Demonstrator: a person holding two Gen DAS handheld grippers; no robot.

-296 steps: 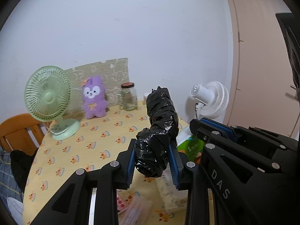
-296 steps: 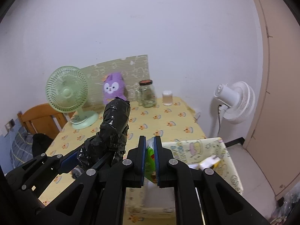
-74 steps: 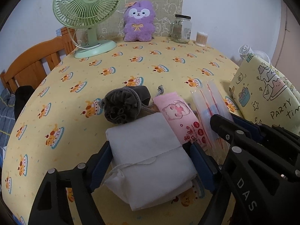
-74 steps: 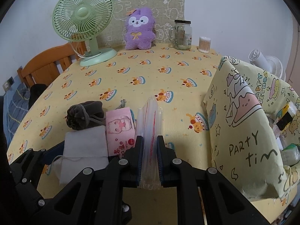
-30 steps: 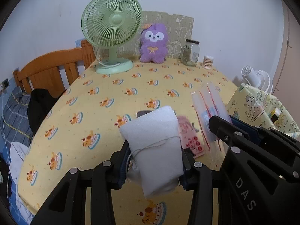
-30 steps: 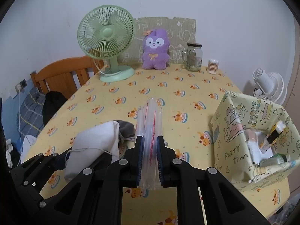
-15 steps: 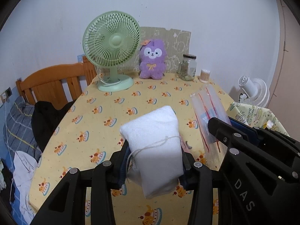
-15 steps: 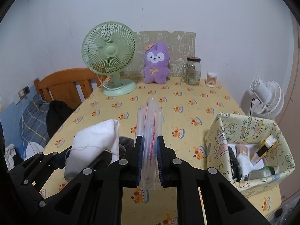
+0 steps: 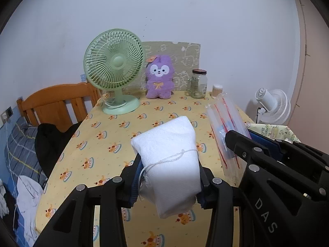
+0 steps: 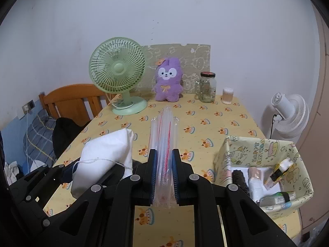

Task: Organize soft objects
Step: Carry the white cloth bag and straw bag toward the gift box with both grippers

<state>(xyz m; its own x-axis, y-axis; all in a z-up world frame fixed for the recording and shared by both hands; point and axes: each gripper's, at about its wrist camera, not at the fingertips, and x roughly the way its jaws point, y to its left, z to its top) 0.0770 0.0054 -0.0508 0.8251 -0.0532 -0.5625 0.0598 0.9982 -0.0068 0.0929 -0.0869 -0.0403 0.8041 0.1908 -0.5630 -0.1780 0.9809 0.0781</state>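
My left gripper (image 9: 168, 175) is shut on a white cloth pouch (image 9: 170, 156) tied with thin string, held up above the yellow tablecloth (image 9: 115, 135). In the right wrist view the same white pouch (image 10: 107, 154) shows at the left. My right gripper (image 10: 164, 160) is shut on a clear plastic bag with red seal lines (image 10: 164, 142), which stands upright between its fingers; that clear bag (image 9: 226, 123) appears at the right of the left wrist view. A patterned yellow fabric bin (image 10: 236, 154) at the right holds a black roll and several packets.
At the table's far end stand a green desk fan (image 9: 115, 70), a purple plush rabbit (image 9: 159, 78), a glass jar (image 9: 198, 83) and a small cotton-swab tub (image 10: 227, 95). A wooden chair (image 9: 55, 105) and bedding lie left. A white floor fan (image 10: 292, 113) stands right.
Both grippers have risen with their loads, so the table looks lower and farther. The grey pouch and pink packet have dropped from sight behind the white pouch. More of the bin's inside shows.
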